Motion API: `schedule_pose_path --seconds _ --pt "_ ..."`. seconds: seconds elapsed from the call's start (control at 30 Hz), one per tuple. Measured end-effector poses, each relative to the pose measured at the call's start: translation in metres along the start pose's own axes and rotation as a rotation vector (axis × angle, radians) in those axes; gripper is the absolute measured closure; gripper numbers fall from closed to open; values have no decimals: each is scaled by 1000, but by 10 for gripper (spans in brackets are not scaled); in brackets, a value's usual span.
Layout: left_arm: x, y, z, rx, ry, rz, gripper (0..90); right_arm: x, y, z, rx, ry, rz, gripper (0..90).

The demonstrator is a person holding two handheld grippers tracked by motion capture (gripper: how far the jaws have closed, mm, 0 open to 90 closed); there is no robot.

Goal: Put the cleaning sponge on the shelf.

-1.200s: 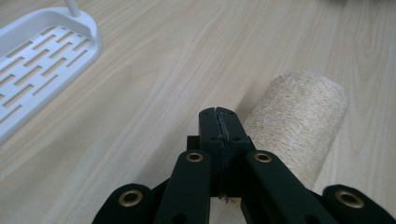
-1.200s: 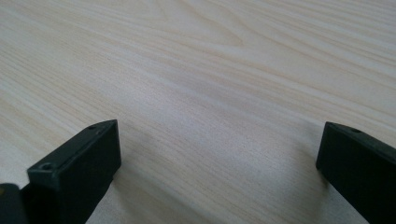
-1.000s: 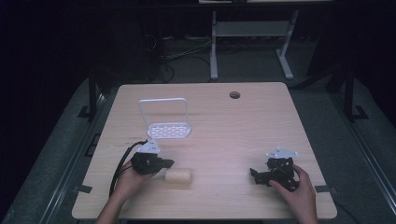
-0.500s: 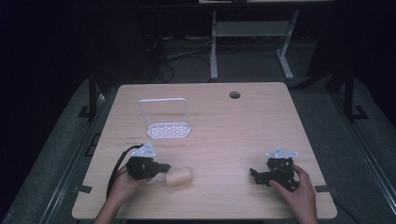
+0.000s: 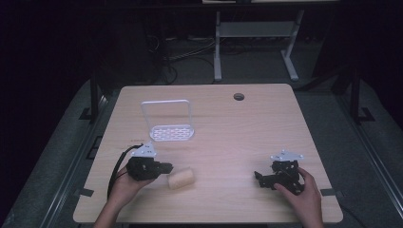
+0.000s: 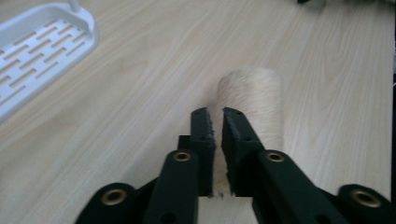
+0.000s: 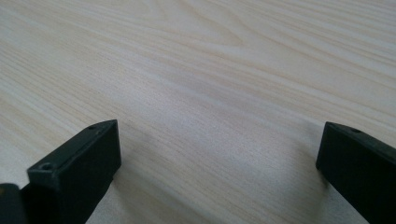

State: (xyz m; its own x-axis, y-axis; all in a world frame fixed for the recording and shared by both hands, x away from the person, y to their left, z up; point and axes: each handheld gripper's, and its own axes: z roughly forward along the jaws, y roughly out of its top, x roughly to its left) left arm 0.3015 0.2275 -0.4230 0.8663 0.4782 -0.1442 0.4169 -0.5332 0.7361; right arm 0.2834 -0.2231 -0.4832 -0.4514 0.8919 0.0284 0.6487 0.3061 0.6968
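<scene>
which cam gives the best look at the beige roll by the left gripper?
Left gripper view: the beige roll lies close up just beyond the left gripper, its fibrous surface and rounded end plain. The high view shows it small on the table, to the right of that gripper. The right gripper view looks at bare tabletop.

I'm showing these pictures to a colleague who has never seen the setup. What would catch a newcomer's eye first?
Probably the pale cylinder lying on its side near the front left of the wooden table, with the left hand-held gripper right at its end, jaws nearly together and just starting to open. Next, the white slotted rack with its upright handle behind it. The right hand-held gripper rests at the front right, jaws wide apart over bare wood.
</scene>
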Motion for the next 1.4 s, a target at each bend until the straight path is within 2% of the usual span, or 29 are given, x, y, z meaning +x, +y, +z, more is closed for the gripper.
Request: schedule_pose_path --seconds 0.27,0.43,0.5,0.57,0.63,0.9,0.97,1.4 --pt "-7 12 -1 -13 -10 30 477 0 0 0 0 0 0 0" --pt "-13 16 7 13 -1 61 282 0 0 0 0 0 1 0" --pt "-14 16 9 22 5 69 251 0 0 0 0 0 1 0" --pt "-15 17 13 38 1 82 167 0 0 0 0 0 1 0" --pt "-18 19 19 69 3 99 143 0 0 0 0 0 0 0" --pt "-22 20 31 117 6 126 133 0 0 0 0 0 1 0" --pt "-22 20 37 142 15 139 133 0 0 0 0 0 1 0" --pt "-24 16 53 215 32 176 140 0 0 0 0 0 1 0"
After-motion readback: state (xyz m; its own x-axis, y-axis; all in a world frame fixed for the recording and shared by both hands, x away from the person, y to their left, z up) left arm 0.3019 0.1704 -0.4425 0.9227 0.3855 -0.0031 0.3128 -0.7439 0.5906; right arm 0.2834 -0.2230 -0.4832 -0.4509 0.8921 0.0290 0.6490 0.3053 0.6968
